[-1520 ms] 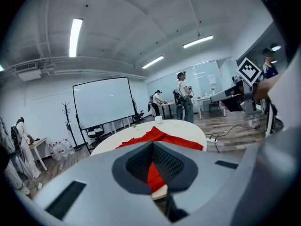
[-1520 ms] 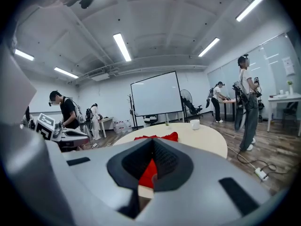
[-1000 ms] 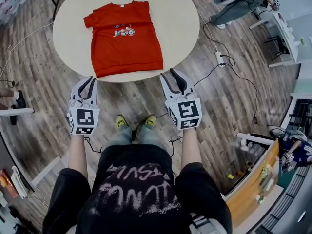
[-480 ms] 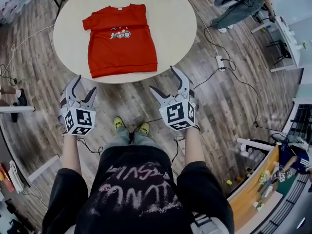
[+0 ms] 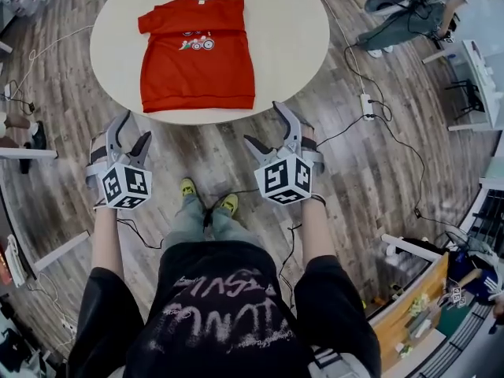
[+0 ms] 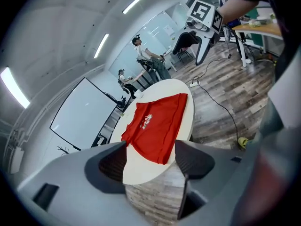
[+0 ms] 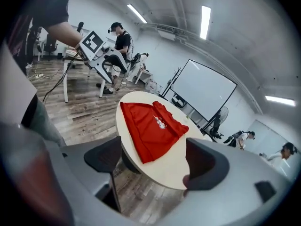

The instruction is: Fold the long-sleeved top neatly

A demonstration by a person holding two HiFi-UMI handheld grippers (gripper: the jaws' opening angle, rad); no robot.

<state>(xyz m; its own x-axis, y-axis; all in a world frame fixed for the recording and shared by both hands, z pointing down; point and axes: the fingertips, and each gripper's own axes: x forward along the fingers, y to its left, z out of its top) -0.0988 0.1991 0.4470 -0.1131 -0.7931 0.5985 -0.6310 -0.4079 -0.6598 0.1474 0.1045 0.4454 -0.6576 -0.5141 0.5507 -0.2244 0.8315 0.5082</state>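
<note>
Red top [image 5: 197, 61] lies on the table [image 5: 291, 38]; left tool [image 5: 135, 126] and right tool [image 5: 262, 122], just opened, hold nothing.

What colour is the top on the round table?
Red, with a small picture on its chest. The top shows best in the head view.

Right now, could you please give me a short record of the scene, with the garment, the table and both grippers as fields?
garment: red top, lying flat, print up, hem toward the person
surface: round table, pale
left gripper: open, jaws have just been opening, nothing between them, short of the table's edge
right gripper: open, jaws have just been opening, nothing between them, short of the table's edge
below grippers: wooden floor
contact with garment: none
</note>
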